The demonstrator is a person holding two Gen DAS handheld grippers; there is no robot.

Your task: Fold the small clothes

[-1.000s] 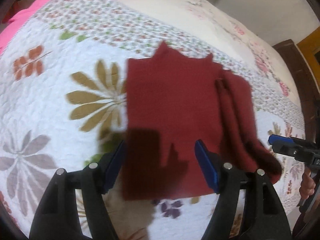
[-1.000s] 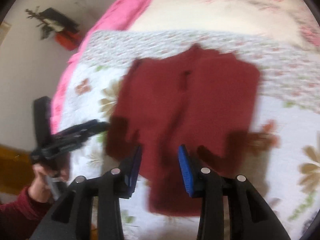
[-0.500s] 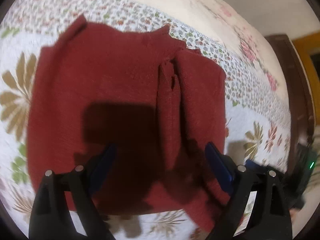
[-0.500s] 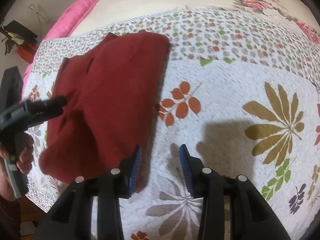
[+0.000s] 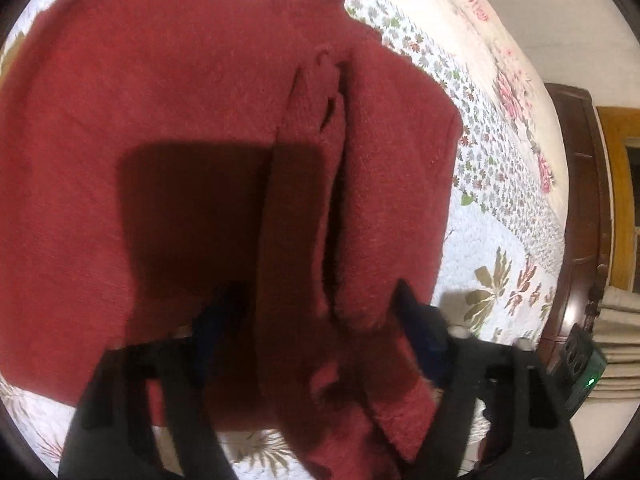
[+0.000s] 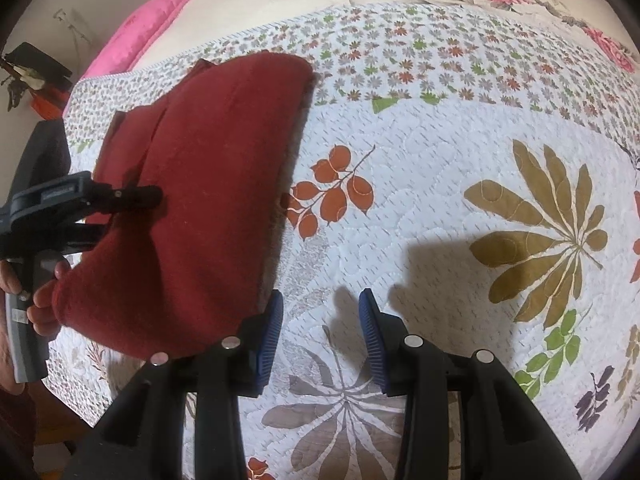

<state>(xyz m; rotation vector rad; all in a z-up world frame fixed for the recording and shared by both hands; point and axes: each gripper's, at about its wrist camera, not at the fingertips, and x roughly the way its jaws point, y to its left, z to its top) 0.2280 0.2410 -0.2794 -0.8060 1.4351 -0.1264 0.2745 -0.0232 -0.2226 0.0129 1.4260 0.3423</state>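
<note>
Left wrist view: left gripper spread astride the folded sleeve of the maroon sweater on the floral quilt, right gripper spread, empty beside it; closing now risks pinching several layers, dragging the fold askew.

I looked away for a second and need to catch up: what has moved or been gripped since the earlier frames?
The left gripper has closed in low over the red garment, open, its fingers astride the folded sleeve. The right gripper swung off the garment and now hovers open over bare quilt. Nothing was gripped or released. The garment lies as before.
</note>
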